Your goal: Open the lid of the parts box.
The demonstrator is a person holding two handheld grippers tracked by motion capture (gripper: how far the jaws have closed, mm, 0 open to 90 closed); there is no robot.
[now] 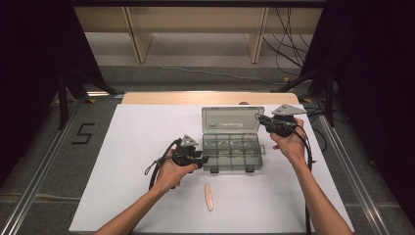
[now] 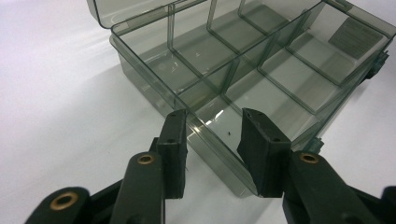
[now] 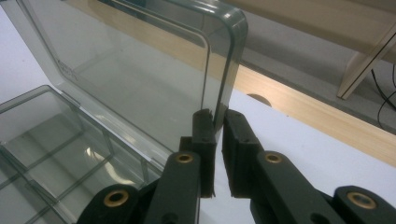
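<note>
A smoky clear compartment box (image 1: 233, 169) lies open on the white table, its lid (image 1: 232, 120) standing up at the back. My left gripper (image 1: 204, 160) is at the box's front left corner. In the left gripper view its jaws (image 2: 212, 135) straddle that corner of the box (image 2: 140, 70), one pad on each side, closed on it. My right gripper (image 1: 259, 119) is at the lid's right edge. In the right gripper view it (image 3: 218, 123) is shut on the rim of the lid (image 3: 140, 70), above the empty compartments (image 3: 46, 135).
A slim peach-coloured stick (image 1: 209, 197) lies on the table in front of the box, between my forearms. A wooden strip (image 1: 195, 98) runs along the table's far edge. Dark stands and cables are to the far left and right.
</note>
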